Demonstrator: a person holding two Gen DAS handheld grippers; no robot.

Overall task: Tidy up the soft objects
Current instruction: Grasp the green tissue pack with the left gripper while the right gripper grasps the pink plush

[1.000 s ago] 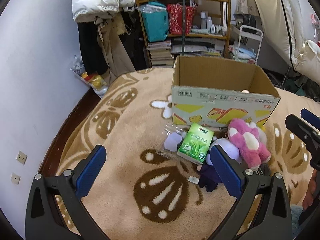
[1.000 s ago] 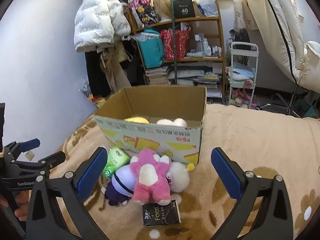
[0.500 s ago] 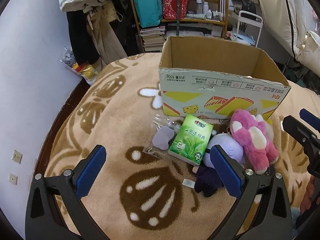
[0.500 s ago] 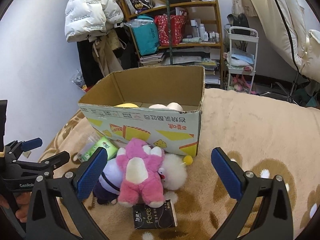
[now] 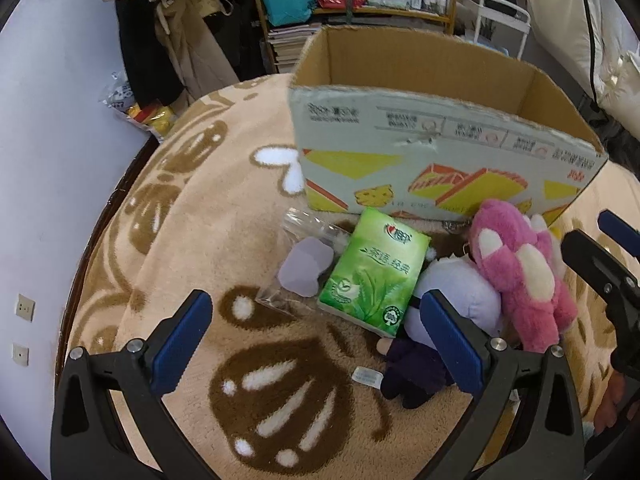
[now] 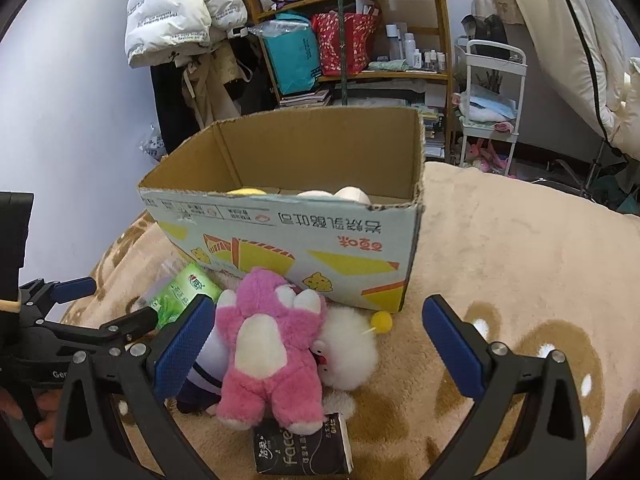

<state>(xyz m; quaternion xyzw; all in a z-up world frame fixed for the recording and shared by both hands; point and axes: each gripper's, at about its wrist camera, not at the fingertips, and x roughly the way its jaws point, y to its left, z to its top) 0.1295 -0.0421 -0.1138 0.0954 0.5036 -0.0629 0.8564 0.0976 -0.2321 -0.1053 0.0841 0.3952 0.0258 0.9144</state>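
Observation:
An open cardboard box (image 5: 440, 148) (image 6: 288, 240) stands on a beige patterned blanket (image 5: 224, 216); a yellow and some white soft items lie inside it (image 6: 332, 195). In front of it lie a pink plush bear (image 5: 516, 268) (image 6: 272, 344), a lilac and purple plush doll (image 5: 460, 300), a white fluffy plush (image 6: 352, 352), a green tissue pack (image 5: 372, 272) (image 6: 184, 292), a black tissue pack (image 6: 304, 448) and a clear bag with a lilac piece (image 5: 304, 268). My left gripper (image 5: 316, 340) is open above the blanket near the green pack. My right gripper (image 6: 316, 344) is open over the pink bear.
A wooden shelf (image 6: 360, 32) full of bags, books and bottles stands behind the box. White puffer jackets (image 6: 180, 4) and coats hang at the left. A white trolley (image 6: 492, 92) stands at the right. A lilac wall (image 5: 48, 120) borders the blanket's left edge.
Both grippers have moved forward and down toward the pile in front of the box. The toys and packs have not moved. Both stay open.

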